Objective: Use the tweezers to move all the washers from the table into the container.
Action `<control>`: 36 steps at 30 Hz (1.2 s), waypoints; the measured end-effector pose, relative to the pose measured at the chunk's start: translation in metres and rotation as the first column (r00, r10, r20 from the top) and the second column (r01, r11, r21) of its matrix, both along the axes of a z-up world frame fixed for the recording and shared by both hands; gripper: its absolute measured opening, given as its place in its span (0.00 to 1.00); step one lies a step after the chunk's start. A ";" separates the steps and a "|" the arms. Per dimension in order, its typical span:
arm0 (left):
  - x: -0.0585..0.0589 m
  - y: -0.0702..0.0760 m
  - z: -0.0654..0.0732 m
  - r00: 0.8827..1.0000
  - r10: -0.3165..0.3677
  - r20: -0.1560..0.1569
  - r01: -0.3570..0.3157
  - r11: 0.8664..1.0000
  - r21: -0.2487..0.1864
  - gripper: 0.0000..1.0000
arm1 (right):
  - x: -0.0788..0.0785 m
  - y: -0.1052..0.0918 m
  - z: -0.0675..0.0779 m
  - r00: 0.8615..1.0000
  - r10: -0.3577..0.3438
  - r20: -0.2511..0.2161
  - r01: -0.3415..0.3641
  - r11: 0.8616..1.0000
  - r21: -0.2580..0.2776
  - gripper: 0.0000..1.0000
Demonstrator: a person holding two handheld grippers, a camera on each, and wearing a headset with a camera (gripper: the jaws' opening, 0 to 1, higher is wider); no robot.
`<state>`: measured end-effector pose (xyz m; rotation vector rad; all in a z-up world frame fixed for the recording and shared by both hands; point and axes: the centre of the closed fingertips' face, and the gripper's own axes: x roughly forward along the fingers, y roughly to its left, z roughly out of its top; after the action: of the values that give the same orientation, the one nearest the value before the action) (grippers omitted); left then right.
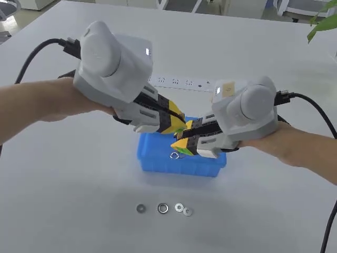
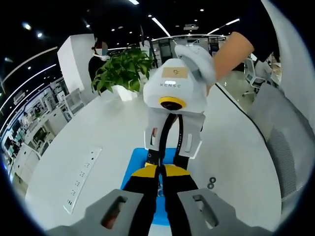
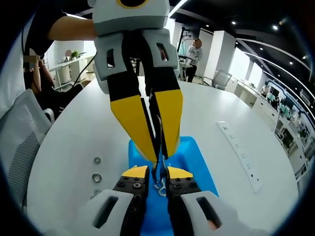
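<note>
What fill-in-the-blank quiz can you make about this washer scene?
The container is coloured ___.
Exactly ___ washers lie on the table in front of it.
The left claw grips the ___.
Missing words: blue; four; tweezers.

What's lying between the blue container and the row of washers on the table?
Nothing; the head view shows bare table between the container and the washers.

My left gripper point(image 2: 158, 172) pinches tweezers point(image 2: 158, 186) above the blue container point(image 2: 135, 164). The right gripper point(image 2: 166, 158) faces it. Two washers point(image 2: 210, 185) lie nearby on the white table point(image 2: 236, 147).
</note>
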<state>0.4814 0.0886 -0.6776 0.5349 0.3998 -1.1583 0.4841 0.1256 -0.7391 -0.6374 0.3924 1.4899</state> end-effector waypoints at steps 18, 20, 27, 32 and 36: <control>-0.002 0.005 0.023 0.999 0.024 0.042 -0.024 1.000 -0.006 0.06 | 0.000 -0.018 0.009 0.997 -0.077 0.030 0.077 0.997 -0.012 0.35; -0.003 0.006 0.026 0.999 0.020 0.047 -0.020 1.000 -0.001 0.06 | 0.002 -0.019 0.014 0.995 -0.083 0.056 0.083 0.997 0.008 0.38; -0.014 0.011 0.034 0.997 0.017 0.070 -0.019 1.000 0.022 0.06 | 0.003 -0.029 0.023 0.988 -0.125 0.095 0.123 0.992 0.029 0.51; -0.026 0.016 0.041 0.997 0.020 0.075 -0.022 0.999 0.026 0.06 | -0.008 -0.037 0.026 0.985 -0.150 0.082 0.148 0.989 0.031 0.58; -0.036 0.017 0.044 0.997 0.021 0.078 -0.023 0.999 0.026 0.06 | -0.019 -0.042 0.031 0.983 -0.175 0.048 0.173 0.984 0.043 0.63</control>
<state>0.4456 0.1055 -0.6340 0.5959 0.3537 -1.1082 0.4649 0.0832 -0.7079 -0.5945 0.3693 1.3093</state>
